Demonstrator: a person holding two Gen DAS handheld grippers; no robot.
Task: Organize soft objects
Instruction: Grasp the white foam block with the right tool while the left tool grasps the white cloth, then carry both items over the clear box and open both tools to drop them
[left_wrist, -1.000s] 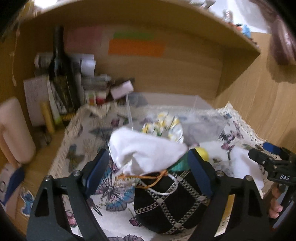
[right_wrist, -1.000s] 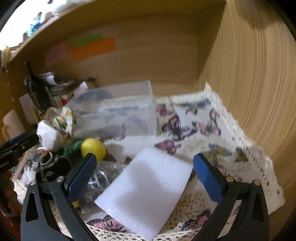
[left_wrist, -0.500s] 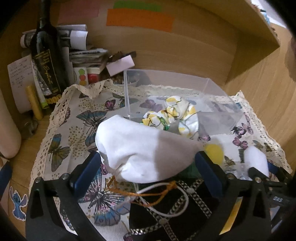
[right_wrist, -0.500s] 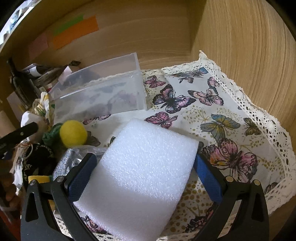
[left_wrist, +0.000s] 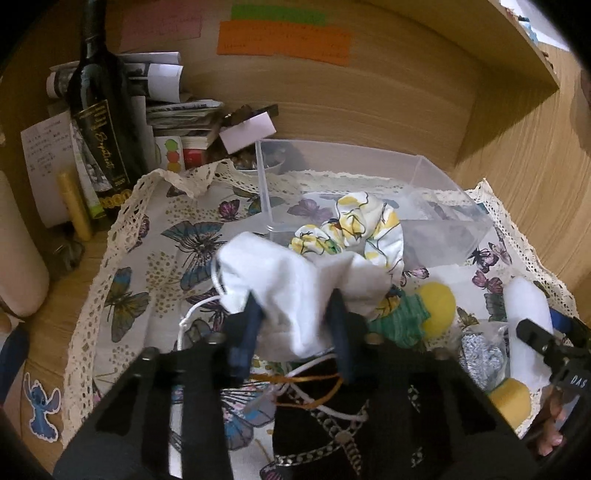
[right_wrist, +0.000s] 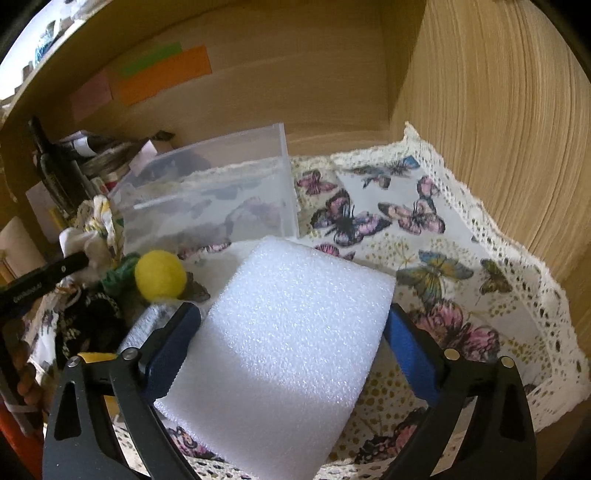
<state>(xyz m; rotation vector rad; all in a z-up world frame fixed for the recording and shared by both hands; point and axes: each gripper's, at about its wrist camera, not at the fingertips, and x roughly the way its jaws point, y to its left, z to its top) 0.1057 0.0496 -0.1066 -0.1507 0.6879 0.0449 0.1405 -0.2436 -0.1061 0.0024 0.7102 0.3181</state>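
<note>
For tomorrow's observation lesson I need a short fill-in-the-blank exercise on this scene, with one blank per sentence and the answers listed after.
1. The left gripper is shut on a bunched cloth whose colour is ____.
2. The right gripper squeezes a white block of ____.
3. The tablecloth with the lace edge is printed with ____.
4. The round ball beside the clear plastic box is ____ in colour.

Missing words: white; foam; butterflies; yellow

A crumpled white cloth (left_wrist: 295, 284) sits pinched upright beside a yellow-flowered scrunchie (left_wrist: 351, 232); a white foam sheet (right_wrist: 291, 343) lies bowed upward.
</note>
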